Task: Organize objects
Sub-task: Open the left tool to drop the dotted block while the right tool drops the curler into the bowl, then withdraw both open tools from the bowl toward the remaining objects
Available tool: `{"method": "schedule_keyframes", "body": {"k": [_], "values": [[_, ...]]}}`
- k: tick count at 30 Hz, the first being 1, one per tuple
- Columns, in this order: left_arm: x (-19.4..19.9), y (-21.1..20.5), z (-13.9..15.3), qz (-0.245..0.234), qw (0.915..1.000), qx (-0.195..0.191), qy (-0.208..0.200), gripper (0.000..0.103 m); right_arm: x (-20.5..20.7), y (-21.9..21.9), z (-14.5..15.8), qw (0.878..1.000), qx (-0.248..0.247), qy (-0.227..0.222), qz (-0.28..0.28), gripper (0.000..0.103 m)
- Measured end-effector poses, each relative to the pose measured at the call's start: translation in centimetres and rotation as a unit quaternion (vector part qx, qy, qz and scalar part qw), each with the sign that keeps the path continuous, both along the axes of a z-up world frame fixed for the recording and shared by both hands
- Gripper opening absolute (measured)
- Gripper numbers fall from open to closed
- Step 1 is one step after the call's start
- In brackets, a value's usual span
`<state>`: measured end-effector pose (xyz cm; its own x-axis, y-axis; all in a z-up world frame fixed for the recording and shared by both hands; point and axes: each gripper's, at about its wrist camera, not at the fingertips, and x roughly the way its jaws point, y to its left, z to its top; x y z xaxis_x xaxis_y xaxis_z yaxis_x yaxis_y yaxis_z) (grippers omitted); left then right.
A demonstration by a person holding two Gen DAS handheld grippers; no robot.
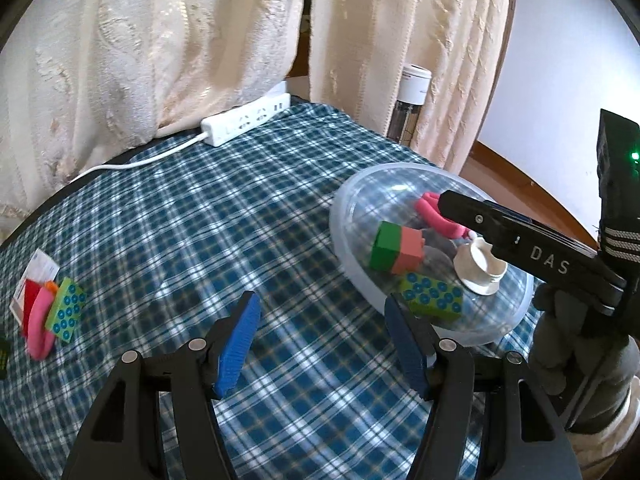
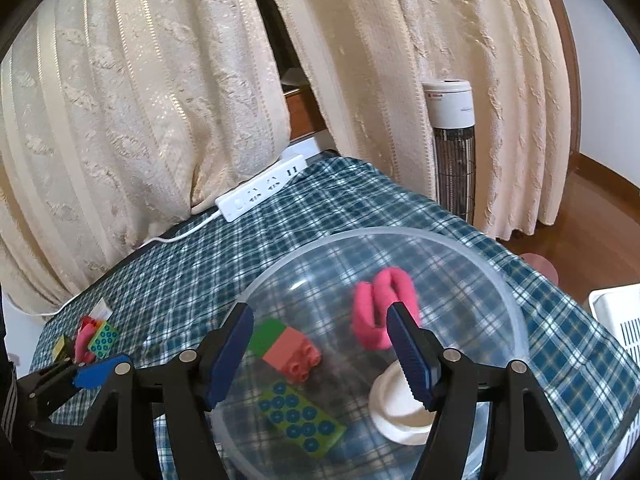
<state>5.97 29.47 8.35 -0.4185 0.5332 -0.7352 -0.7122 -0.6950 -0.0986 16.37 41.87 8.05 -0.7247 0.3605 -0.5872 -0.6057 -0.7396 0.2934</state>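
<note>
A clear plastic bowl [image 2: 400, 234] stands on the checked cloth. It holds a green-and-pink brick [image 2: 286, 346], a green studded plate [image 2: 300, 420], a white cup [image 2: 400, 408] and a pink soft roll [image 2: 378, 312], which looks blurred. My right gripper [image 2: 319, 308] hangs open over the bowl, and the pink roll lies just beyond its right finger, not between the pads. My left gripper [image 1: 320, 298] is open over bare cloth left of the bowl [image 1: 400, 168]. At the far left lie another pink roll [image 1: 40, 320], a green studded plate [image 1: 66, 310] and a red piece [image 1: 31, 294].
A white power strip [image 1: 246, 124] with its cord lies at the table's back edge under cream curtains. A tower fan [image 2: 452, 140] stands behind the table's right corner. A white basket [image 2: 616, 320] sits at the right. A grey padded stand [image 1: 580, 360] rises by the bowl.
</note>
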Motion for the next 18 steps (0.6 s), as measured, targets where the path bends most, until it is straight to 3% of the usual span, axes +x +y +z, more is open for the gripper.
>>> {"method": "schedule_keyframes", "body": {"k": [18], "values": [[-2.5, -7.5, 0.0, 0.093, 0.9956, 0.005, 0.009, 0.066, -4.5, -5.5, 0.2, 0.997, 0.011, -0.015, 0.069, 0.072]]}}
